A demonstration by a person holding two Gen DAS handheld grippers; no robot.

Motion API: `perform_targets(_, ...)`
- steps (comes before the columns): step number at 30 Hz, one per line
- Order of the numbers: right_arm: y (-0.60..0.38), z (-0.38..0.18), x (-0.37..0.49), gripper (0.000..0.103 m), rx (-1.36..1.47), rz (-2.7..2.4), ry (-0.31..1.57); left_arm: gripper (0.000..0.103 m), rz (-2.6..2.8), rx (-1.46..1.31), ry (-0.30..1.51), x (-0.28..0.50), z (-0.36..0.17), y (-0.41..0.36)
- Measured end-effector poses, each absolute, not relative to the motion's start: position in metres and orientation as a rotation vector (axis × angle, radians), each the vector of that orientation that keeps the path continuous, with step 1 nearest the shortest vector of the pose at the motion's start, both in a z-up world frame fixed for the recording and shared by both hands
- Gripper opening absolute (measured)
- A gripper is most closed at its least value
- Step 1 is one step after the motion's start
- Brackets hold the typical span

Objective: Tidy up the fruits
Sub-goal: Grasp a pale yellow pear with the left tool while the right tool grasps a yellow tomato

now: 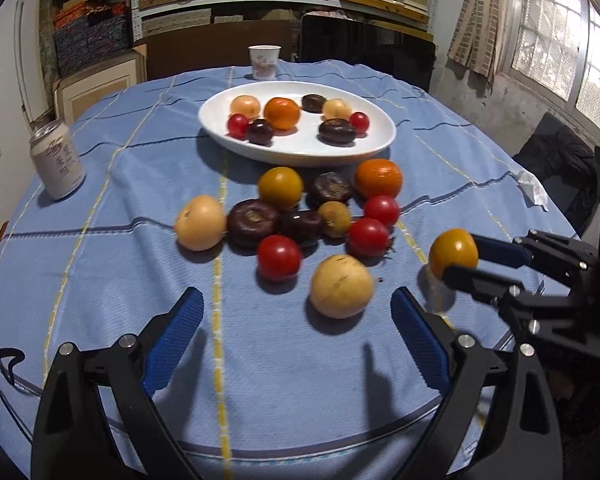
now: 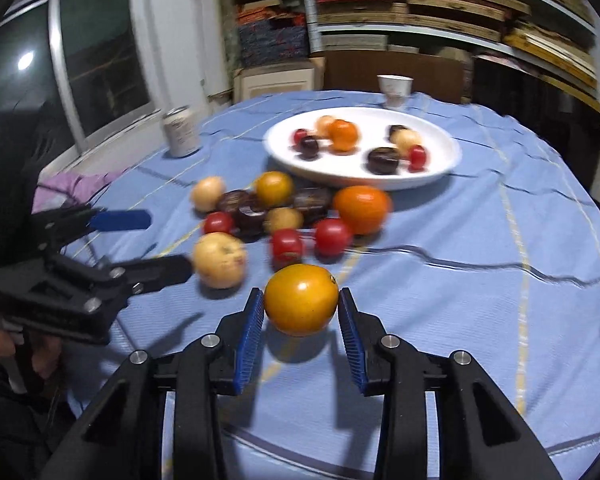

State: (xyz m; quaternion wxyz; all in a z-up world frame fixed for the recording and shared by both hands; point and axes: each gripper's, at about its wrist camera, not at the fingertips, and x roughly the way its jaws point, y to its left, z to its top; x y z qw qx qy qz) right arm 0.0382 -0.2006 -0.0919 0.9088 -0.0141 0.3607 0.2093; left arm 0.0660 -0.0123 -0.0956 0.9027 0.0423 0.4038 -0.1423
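Note:
A white plate point(image 1: 376, 148) point(image 2: 444, 160) holds several small fruits at the table's far middle. A loose pile of fruits point(image 1: 300, 212) point(image 2: 284, 212) lies on the blue cloth in front of it. My right gripper point(image 2: 301, 304) is shut on a yellow-orange fruit point(image 2: 301, 299) and holds it just above the cloth; it also shows at the right in the left wrist view point(image 1: 454, 258). My left gripper point(image 1: 296, 314) is open and empty, its fingers wide apart before a pale yellow fruit point(image 1: 341, 286). It appears at the left in the right wrist view point(image 2: 156, 240).
A drink can point(image 1: 58, 160) point(image 2: 182, 132) stands at the left of the table. A paper cup point(image 1: 264, 62) point(image 2: 395, 86) stands behind the plate. A crumpled white wrapper point(image 1: 534, 190) lies at the right edge. Shelves of stacked goods fill the back wall.

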Motion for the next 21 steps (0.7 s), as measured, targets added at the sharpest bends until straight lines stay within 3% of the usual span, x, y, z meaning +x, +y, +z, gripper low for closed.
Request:
perform_targets(10,-0.221,-0.099,0.036,0.038,0.001,0.434,0.726,0.091,-0.295,0.067,0.892,0.084,-0.109,-0.035)
perform_targets(11,-0.223,-0.099,0.037,0.038,0.009,0.437,0.729,0.088,-0.298,0.071,0.891,0.084,-0.109,-0.036)
perform_targets(13,-0.224,-0.099,0.035,0.038,0.017,0.439,0.732,0.069,-0.304,0.092,0.901,0.085,-0.112,-0.041)
perform_targets(15,-0.223,-0.099,0.035,0.038,0.013,0.44,0.73,0.061,-0.295,0.11,0.894,0.084,-0.113,-0.044)
perform_targets(16,-0.223,-0.099,0.034,0.039,0.013,0.441,0.729,0.048,-0.308,0.111,0.887,0.083,-0.112,-0.045)
perform_targets(17,-0.223,-0.099,0.034,0.039,0.016,0.441,0.729,0.043,-0.317,0.115,0.892,0.083,-0.114,-0.046)
perform_targets(21,-0.223,-0.099,0.035,0.039,0.016,0.438,0.73,0.04,-0.326,0.103,0.891,0.083,-0.114,-0.044)
